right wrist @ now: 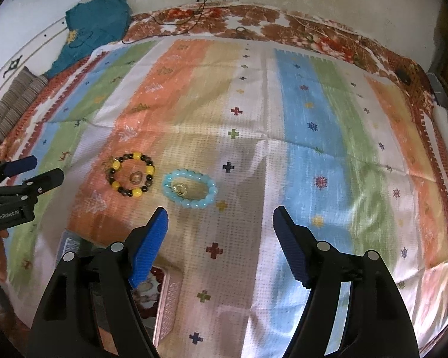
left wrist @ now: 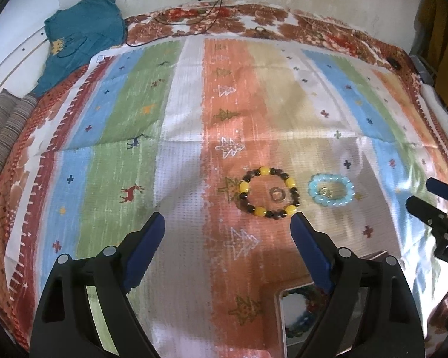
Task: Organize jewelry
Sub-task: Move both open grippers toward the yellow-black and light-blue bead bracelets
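Both tongs are held apart and empty. The yellow-and-dark bracelet (left wrist: 268,192) lies just beyond the left gripper (left wrist: 228,223); the blue bracelet (right wrist: 189,189) just beyond the right gripper (right wrist: 221,217). Beads are best pinched across one strand.

The jewelry box (left wrist: 298,313) is half hidden behind the left gripper's fingers (left wrist: 310,256) and its contents are blurred. The small rings (right wrist: 136,177) inside both bracelets are too tiny to make out.

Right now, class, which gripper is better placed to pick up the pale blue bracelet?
The right gripper. Its open jaws point almost straight at the blue bracelet, while the left gripper faces the yellow and dark bracelet beside it.
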